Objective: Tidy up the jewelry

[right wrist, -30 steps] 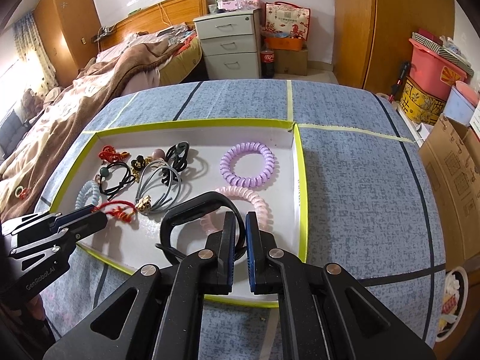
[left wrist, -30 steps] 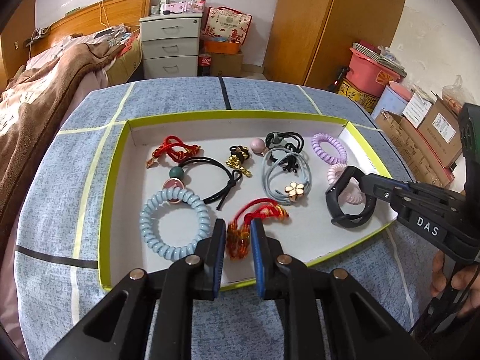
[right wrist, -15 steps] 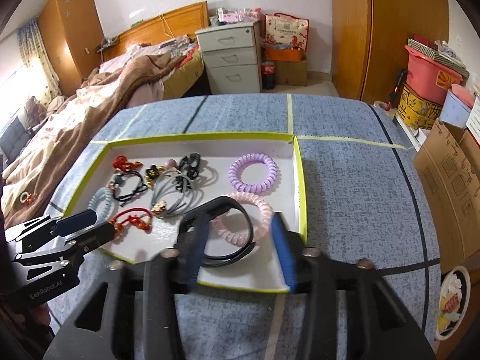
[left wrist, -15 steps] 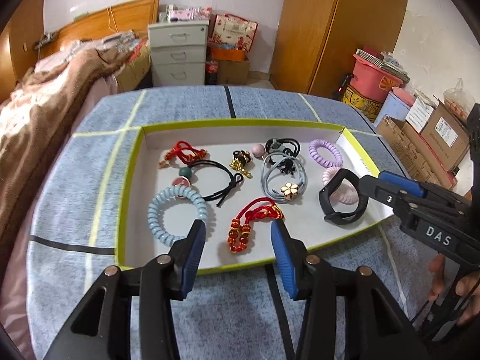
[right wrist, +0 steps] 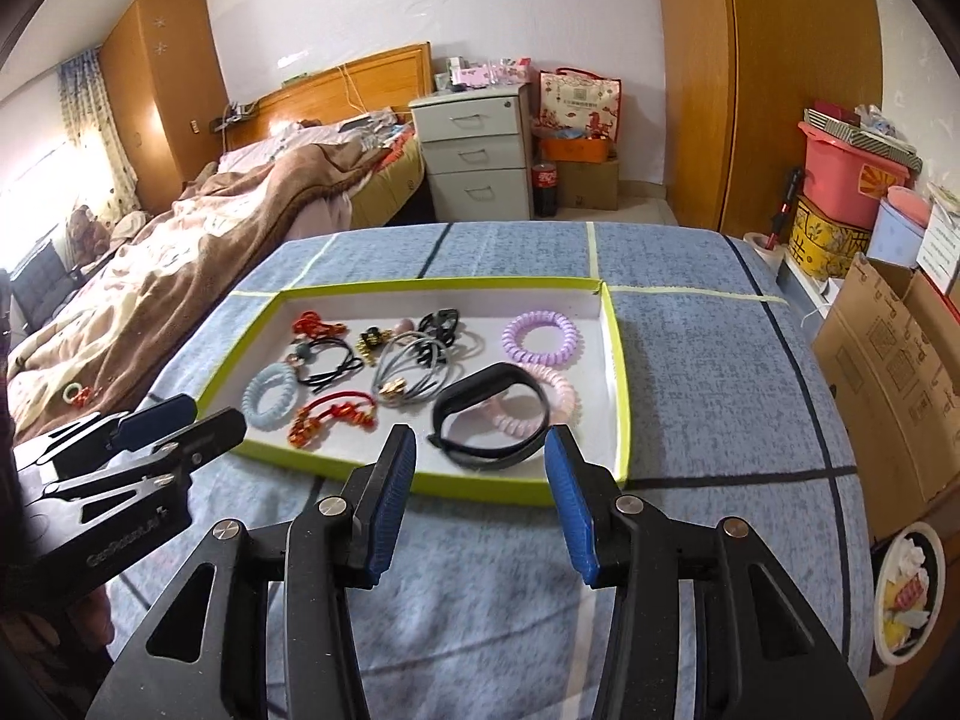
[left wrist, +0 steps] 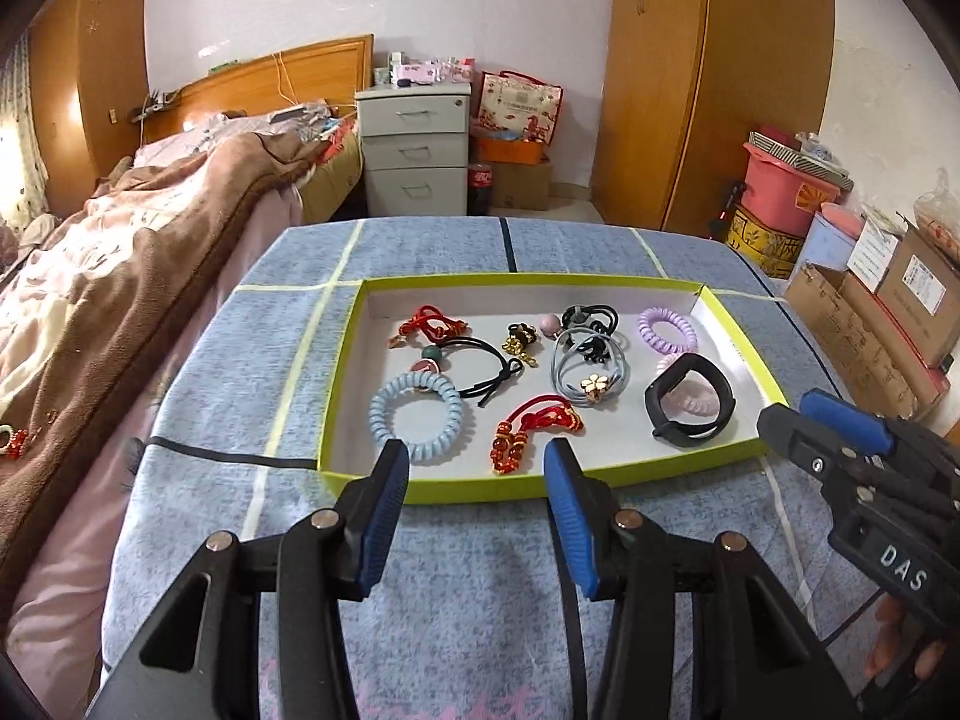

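A shallow white tray with a lime-green rim (left wrist: 456, 489) (right wrist: 621, 360) lies on the blue checked table. In it lie a red beaded cord bracelet (left wrist: 528, 426) (right wrist: 330, 414), a black wristband (left wrist: 690, 402) (right wrist: 492, 417) over a pink coil tie (right wrist: 558, 390), a light blue coil tie (left wrist: 414, 414), a purple coil tie (right wrist: 540, 330), grey ties with a gold flower (left wrist: 591, 372) and black ties. My left gripper (left wrist: 477, 459) is open and empty, short of the tray's near rim. My right gripper (right wrist: 480, 447) is open and empty, before the wristband.
A bed with a brown blanket (left wrist: 120, 276) runs along the left of the table. A white drawer unit (left wrist: 414, 150) and wooden wardrobe (left wrist: 708, 78) stand behind. Cardboard boxes (right wrist: 888, 384) and a pink bin (right wrist: 852, 174) stand at the right.
Both grippers opened, the left off the red bracelet and the right off the black wristband, and drew back and up from the tray. Both pieces now lie in the tray.
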`<state>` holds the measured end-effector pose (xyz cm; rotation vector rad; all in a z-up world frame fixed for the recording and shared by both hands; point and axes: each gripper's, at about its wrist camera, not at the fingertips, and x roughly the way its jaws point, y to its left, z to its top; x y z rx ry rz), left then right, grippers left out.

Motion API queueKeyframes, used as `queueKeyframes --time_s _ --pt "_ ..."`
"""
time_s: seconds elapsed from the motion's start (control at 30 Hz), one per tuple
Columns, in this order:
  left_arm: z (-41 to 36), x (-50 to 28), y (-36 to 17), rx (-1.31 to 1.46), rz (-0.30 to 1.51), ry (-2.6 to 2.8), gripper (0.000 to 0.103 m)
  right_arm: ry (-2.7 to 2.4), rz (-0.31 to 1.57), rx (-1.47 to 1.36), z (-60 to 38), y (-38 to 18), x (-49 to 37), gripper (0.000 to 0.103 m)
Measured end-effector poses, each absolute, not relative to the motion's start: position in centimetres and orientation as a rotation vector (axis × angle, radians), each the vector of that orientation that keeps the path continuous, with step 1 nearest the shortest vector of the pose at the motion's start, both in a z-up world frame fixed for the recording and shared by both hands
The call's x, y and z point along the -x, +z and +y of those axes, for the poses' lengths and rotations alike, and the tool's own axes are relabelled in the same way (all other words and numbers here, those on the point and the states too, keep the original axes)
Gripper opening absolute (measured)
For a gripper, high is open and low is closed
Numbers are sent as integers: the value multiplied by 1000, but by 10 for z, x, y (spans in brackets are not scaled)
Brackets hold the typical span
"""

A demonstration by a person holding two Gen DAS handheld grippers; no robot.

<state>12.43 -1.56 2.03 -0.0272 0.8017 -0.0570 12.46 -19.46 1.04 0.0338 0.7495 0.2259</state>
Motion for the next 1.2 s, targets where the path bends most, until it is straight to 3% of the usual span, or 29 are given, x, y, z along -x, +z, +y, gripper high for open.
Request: queueKeyframes --time_s 1.2 --pt "-17 -98 22 56 791 -31 49 229 739 -24 -182 12 -97 46"
